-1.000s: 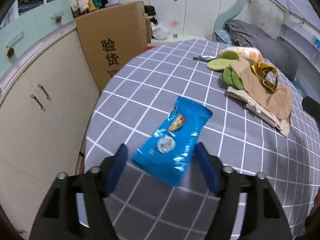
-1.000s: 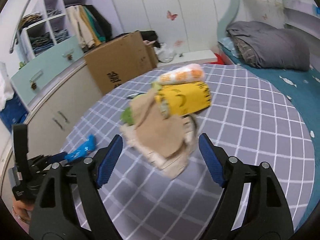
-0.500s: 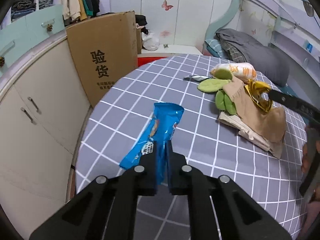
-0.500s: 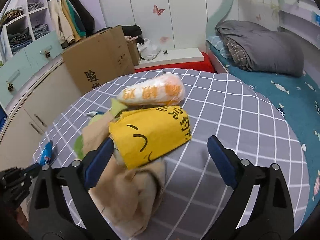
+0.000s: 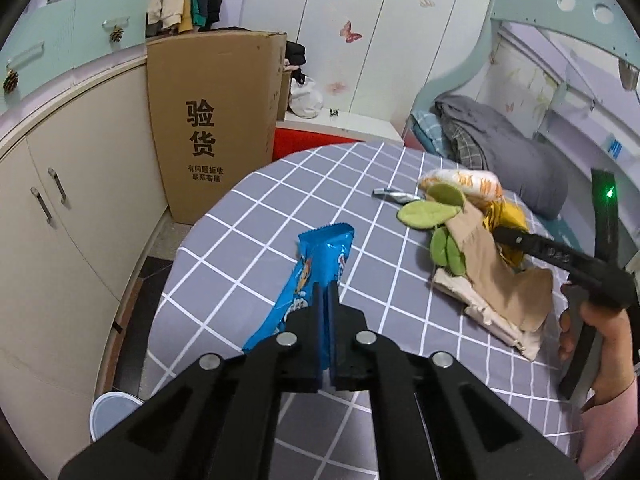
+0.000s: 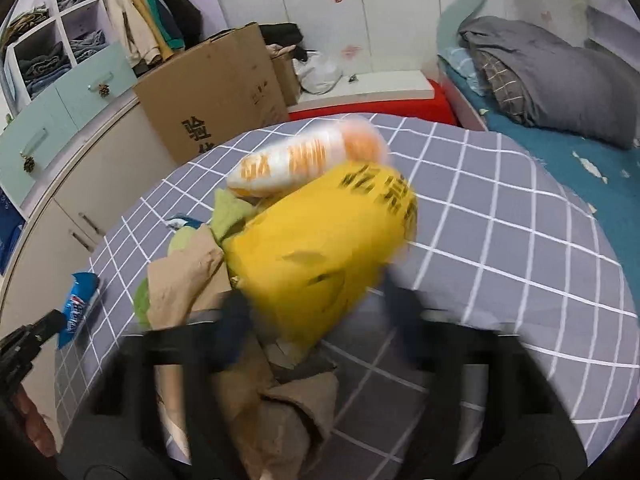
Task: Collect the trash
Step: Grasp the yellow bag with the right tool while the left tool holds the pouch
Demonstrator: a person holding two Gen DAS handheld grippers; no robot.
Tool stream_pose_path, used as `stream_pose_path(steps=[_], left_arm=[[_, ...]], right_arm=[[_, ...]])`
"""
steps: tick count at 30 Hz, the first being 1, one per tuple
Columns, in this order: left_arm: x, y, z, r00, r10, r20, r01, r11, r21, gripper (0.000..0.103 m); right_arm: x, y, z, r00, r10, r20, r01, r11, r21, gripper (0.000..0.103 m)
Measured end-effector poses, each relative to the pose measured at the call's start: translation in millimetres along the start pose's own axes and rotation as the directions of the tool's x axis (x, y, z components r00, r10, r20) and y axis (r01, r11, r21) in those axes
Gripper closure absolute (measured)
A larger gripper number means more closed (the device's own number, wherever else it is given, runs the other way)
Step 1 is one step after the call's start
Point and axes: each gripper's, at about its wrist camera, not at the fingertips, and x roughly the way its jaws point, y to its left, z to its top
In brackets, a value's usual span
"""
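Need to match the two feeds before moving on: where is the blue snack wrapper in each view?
Left wrist: blue snack wrapper at centre, pinched in the shut left gripper.
Right wrist: far left edge, small, on the table.
Shared landmark: cardboard box beyond the table.

the left wrist view looks forward and down along its fingers, close over the near edge of the checked table (image 5: 304, 184), facing the wardrobe wall. the right wrist view looks down from the table's other side, closer in and blurred. both share the cardboard box (image 5: 212, 120) (image 6: 216, 92), the pile and the blue wrapper (image 5: 320, 256) (image 6: 78, 304).
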Motion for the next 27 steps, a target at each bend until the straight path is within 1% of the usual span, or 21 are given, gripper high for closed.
stream_pose_path(steps=[2,7,10,12,14,17,19,21,25,27], left_arm=[[-6,3,1,1.0,-0.009,0.015,0.009,1.0,-0.009,0.102],[-22,9,2,0.999,-0.028,0.042,0.03,0.999,-0.026,0.102],[-32,11,1,0.998,-0.035,0.057,0.037,0.999,-0.029,0.102],[-40,13,0,0.997,-0.039,0.067,0.041,0.999,-0.033,0.102],[-47,15,-1,0.996,-0.04,0.074,0.043,0.998,-0.035,0.102],[-57,21,-3,0.995,-0.041,0.087,0.045,0.998,-0.044,0.102],[-65,27,-4,0.994,-0.043,0.098,0.048,0.997,-0.054,0.102],[-72,32,-4,0.993,-0.044,0.109,0.052,0.997,-0.066,0.102],[-91,47,-8,0.99,-0.048,0.136,0.062,0.993,-0.098,0.102],[-100,56,-10,0.988,-0.046,0.148,0.064,0.991,-0.114,0.102]], right_arm=[[-4,1,-2,1.0,-0.021,-0.011,0.021,1.0,-0.016,0.076],[-24,3,-6,0.998,-0.063,0.024,0.063,0.998,-0.023,0.089],[-38,7,-8,0.995,-0.089,0.041,0.09,0.995,-0.029,0.092],[-48,8,-11,0.993,-0.108,0.053,0.11,0.994,-0.024,0.098],[-56,9,-11,0.992,-0.107,0.06,0.108,0.994,-0.016,0.099],[-74,14,-11,0.989,-0.117,0.095,0.118,0.993,-0.013,0.099],[-87,21,-12,0.987,-0.107,0.121,0.109,0.994,-0.014,0.099],[-102,30,-13,0.986,-0.08,0.145,0.084,0.996,-0.022,0.099],[-126,67,-15,0.983,-0.016,0.184,0.031,0.996,-0.083,0.099],[-135,92,-17,0.981,0.032,0.19,-0.009,0.993,-0.121,0.099]])
